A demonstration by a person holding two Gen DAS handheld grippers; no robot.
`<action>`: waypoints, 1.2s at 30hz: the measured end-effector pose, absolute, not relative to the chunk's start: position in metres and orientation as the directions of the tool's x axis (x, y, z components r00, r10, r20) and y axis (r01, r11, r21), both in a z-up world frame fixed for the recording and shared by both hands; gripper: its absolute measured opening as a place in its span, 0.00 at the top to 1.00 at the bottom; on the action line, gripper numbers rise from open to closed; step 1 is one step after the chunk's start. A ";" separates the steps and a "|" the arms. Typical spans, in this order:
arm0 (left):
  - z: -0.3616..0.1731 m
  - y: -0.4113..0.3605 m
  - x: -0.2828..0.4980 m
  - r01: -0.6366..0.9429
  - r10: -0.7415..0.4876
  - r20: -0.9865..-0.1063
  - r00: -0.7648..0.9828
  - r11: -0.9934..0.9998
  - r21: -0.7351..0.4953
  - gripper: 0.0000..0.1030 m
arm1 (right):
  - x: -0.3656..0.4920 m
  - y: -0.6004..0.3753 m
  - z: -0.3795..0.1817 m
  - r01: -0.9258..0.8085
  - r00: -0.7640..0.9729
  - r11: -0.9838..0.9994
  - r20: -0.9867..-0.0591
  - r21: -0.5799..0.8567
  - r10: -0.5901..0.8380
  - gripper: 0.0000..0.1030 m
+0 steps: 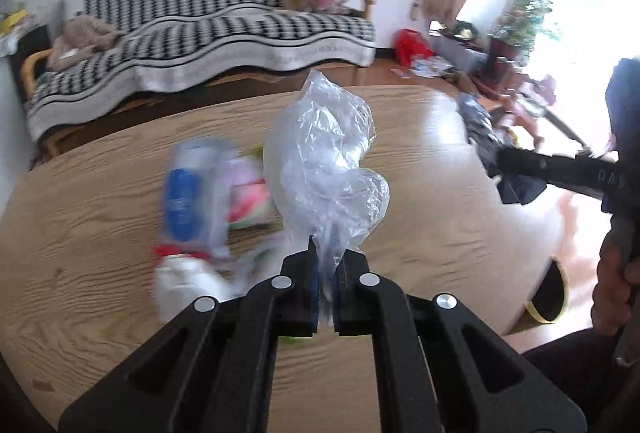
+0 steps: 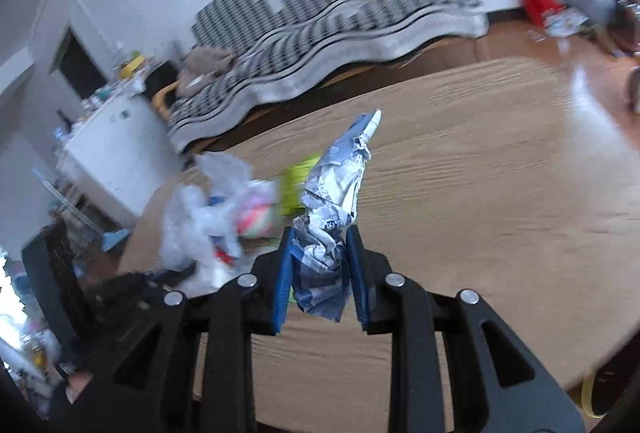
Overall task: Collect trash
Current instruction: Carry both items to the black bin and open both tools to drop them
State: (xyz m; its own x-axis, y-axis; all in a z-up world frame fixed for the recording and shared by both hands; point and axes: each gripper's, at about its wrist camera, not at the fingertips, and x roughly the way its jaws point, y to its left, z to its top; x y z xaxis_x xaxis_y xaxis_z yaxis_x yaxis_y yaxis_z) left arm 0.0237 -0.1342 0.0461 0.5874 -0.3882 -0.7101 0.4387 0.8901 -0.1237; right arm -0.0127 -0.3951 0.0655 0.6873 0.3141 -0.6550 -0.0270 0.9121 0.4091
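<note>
The crumpled clear plastic bag point(image 1: 328, 161) stands up from the left gripper point(image 1: 327, 261), pinched at its twisted base, the fingers nearly closed on it, above the oval wooden table point(image 1: 100, 217); the crushed blue-and-white printed wrapper point(image 2: 336, 209) is clamped in the right gripper point(image 2: 322, 237), long axis pointing up and away, jaws held partly apart by its bulk. The remaining litter, a blurred heap with a blue-labelled clear plastic bottle point(image 1: 188, 193) and a pink-and-green packet point(image 1: 250, 201), lies toward the table's left edge, just beside the left gripper, so that hand seems nearer; a yellow-rimmed bin point(image 1: 554, 293) sits below the table's right edge.
</note>
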 end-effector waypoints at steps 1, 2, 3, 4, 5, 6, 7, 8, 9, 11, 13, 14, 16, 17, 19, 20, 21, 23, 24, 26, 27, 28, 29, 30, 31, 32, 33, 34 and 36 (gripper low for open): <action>0.050 -0.150 0.020 0.458 -0.409 -0.708 0.575 0.879 -0.136 0.97 | -0.024 -0.414 0.068 0.000 0.694 0.918 -0.661 0.396 0.285 0.75; 0.056 -0.173 0.014 0.486 -0.433 -0.705 0.561 0.862 -0.144 0.97 | -0.039 -0.440 0.070 0.041 0.700 0.925 -0.671 0.379 0.244 0.75; 0.060 -0.195 0.007 0.512 -0.454 -0.702 0.548 0.846 -0.147 0.97 | -0.056 -0.468 0.072 0.084 0.704 0.929 -0.682 0.359 0.200 0.75; 0.065 -0.217 0.001 0.541 -0.477 -0.701 0.531 0.827 -0.153 0.97 | -0.070 -0.489 0.073 0.121 0.707 0.932 -0.688 0.342 0.161 0.75; 0.069 -0.246 -0.008 0.581 -0.507 -0.700 0.504 0.798 -0.160 0.97 | -0.089 -0.515 0.075 0.168 0.710 0.934 -0.696 0.316 0.108 0.75; 0.071 -0.272 -0.019 0.615 -0.529 -0.698 0.483 0.772 -0.160 0.97 | -0.103 -0.533 0.075 0.199 0.710 0.932 -0.701 0.301 0.075 0.75; 0.073 -0.297 -0.029 0.646 -0.547 -0.698 0.463 0.747 -0.156 0.97 | -0.123 -0.561 0.074 0.253 0.704 0.927 -0.710 0.276 0.019 0.75; 0.073 -0.325 -0.042 0.682 -0.569 -0.699 0.434 0.714 -0.159 0.97 | -0.138 -0.580 0.073 0.291 0.695 0.922 -0.719 0.256 -0.019 0.75; 0.072 -0.349 -0.052 0.707 -0.589 -0.704 0.397 0.685 -0.174 0.97 | -0.153 -0.600 0.070 0.331 0.683 0.912 -0.729 0.242 -0.055 0.75; 0.062 -0.400 -0.074 0.748 -0.611 -0.725 0.317 0.631 -0.205 0.97 | -0.185 -0.640 0.061 0.408 0.654 0.884 -0.749 0.231 -0.106 0.75; 0.051 -0.440 -0.092 0.777 -0.607 -0.747 0.272 0.596 -0.202 0.97 | -0.215 -0.675 0.050 0.467 0.631 0.855 -0.762 0.225 -0.144 0.75; 0.043 -0.464 -0.104 0.790 -0.602 -0.762 0.239 0.577 -0.208 0.97 | -0.227 -0.689 0.045 0.491 0.618 0.843 -0.770 0.221 -0.157 0.75; 0.026 -0.499 -0.122 0.804 -0.589 -0.787 0.185 0.552 -0.224 0.97 | -0.247 -0.711 0.034 0.527 0.600 0.821 -0.780 0.221 -0.175 0.75; 0.014 -0.519 -0.134 0.815 -0.575 -0.802 0.159 0.535 -0.222 0.97 | -0.254 -0.721 0.029 0.538 0.593 0.813 -0.786 0.222 -0.178 0.75; -0.010 -0.554 -0.156 0.832 -0.531 -0.836 0.137 0.519 -0.194 0.97 | -0.267 -0.739 0.017 0.564 0.573 0.795 -0.799 0.223 -0.182 0.75; -0.019 -0.565 -0.160 0.836 -0.514 -0.849 0.127 0.515 -0.187 0.97 | -0.271 -0.745 0.010 0.571 0.565 0.790 -0.805 0.223 -0.182 0.75; -0.030 -0.575 -0.165 0.838 -0.495 -0.861 0.119 0.516 -0.180 0.97 | -0.275 -0.751 0.003 0.579 0.559 0.784 -0.809 0.224 -0.182 0.75; -0.051 -0.591 -0.172 0.843 -0.470 -0.877 0.096 0.507 -0.179 0.97 | -0.279 -0.762 -0.014 0.589 0.543 0.776 -0.822 0.227 -0.172 0.75; -0.059 -0.596 -0.174 0.846 -0.458 -0.884 0.098 0.506 -0.168 0.97 | -0.281 -0.765 -0.021 0.592 0.539 0.773 -0.825 0.230 -0.167 0.75; -0.072 -0.604 -0.174 0.851 -0.423 -0.900 0.107 0.507 -0.137 0.97 | -0.287 -0.770 -0.038 0.596 0.526 0.767 -0.837 0.238 -0.149 0.75; -0.076 -0.606 -0.173 0.855 -0.414 -0.903 0.111 0.503 -0.126 0.97 | -0.287 -0.773 -0.047 0.601 0.518 0.762 -0.844 0.243 -0.140 0.75; -0.081 -0.609 -0.174 0.862 -0.394 -0.910 0.132 0.499 -0.091 0.97 | -0.286 -0.774 -0.052 0.604 0.513 0.759 -0.848 0.245 -0.134 0.75; -0.084 -0.610 -0.173 0.864 -0.387 -0.912 0.135 0.497 -0.082 0.97 | -0.286 -0.775 -0.058 0.608 0.508 0.754 -0.852 0.250 -0.127 0.75; -0.087 -0.609 -0.170 0.863 -0.382 -0.915 0.126 0.498 -0.089 0.97 | -0.285 -0.776 -0.063 0.609 0.505 0.751 -0.855 0.256 -0.118 0.75; -0.091 -0.607 -0.168 0.859 -0.380 -0.918 0.113 0.502 -0.102 0.97 | -0.288 -0.777 -0.070 0.611 0.500 0.747 -0.859 0.260 -0.110 0.75; -0.092 -0.606 -0.166 0.857 -0.377 -0.920 0.111 0.504 -0.103 0.97 | -0.289 -0.778 -0.074 0.614 0.498 0.744 -0.861 0.265 -0.105 0.75; -0.092 -0.605 -0.163 0.856 -0.372 -0.922 0.112 0.507 -0.100 0.97 | -0.288 -0.779 -0.076 0.614 0.497 0.743 -0.862 0.268 -0.100 0.74; -0.093 -0.605 -0.161 0.854 -0.371 -0.922 0.112 0.510 -0.101 0.97 | -0.289 -0.779 -0.078 0.614 0.495 0.742 -0.863 0.267 -0.099 0.74; -0.095 -0.605 -0.158 0.846 -0.379 -0.921 0.093 0.518 -0.128 0.97 | -0.287 -0.782 -0.079 0.615 0.492 0.743 -0.865 0.263 -0.101 0.74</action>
